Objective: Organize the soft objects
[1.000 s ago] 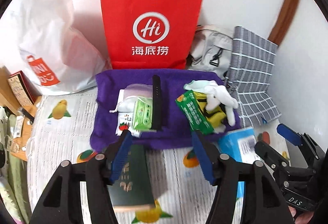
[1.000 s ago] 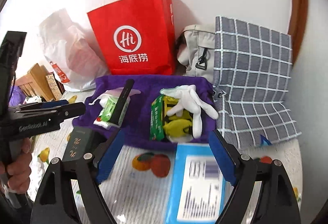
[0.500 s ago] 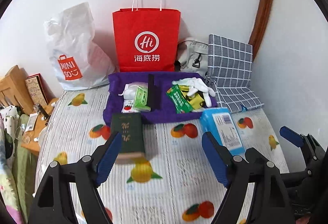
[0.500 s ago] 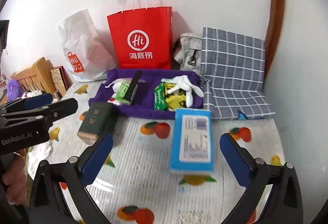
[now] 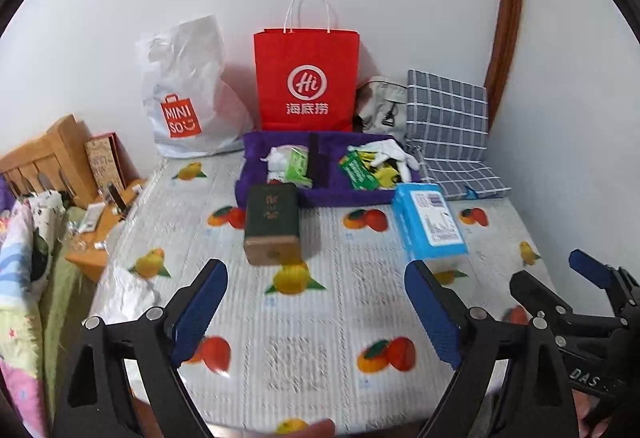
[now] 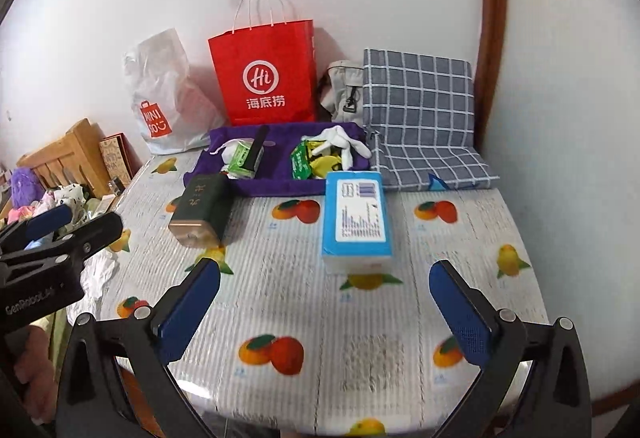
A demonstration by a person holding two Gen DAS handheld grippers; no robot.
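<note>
A purple cloth tray (image 5: 340, 197) (image 6: 276, 185) lies at the back of the table. It holds white gloves (image 5: 386, 151) (image 6: 344, 143), green packets (image 5: 356, 169) (image 6: 300, 165), a white pouch (image 5: 278, 157) and a black strap (image 5: 314, 153). A dark green box (image 5: 272, 222) (image 6: 202, 209) and a blue tissue pack (image 5: 430, 222) (image 6: 358, 217) lie in front of it. My left gripper (image 5: 316, 306) is open and empty above the near table. My right gripper (image 6: 324, 306) is open and empty too; it also shows in the left wrist view (image 5: 560, 290).
A red paper bag (image 5: 306, 77) (image 6: 266, 73), a white Miniso bag (image 5: 186, 93), a grey bag (image 5: 380, 105) and a grey checked cushion (image 5: 448, 113) (image 6: 420, 105) stand against the wall. The fruit-print tablecloth (image 5: 320, 338) covers the table. Clutter and wooden furniture (image 5: 52, 157) lie left.
Both grippers have pulled back from the purple tray towards the near table edge. Both stay open and empty.
</note>
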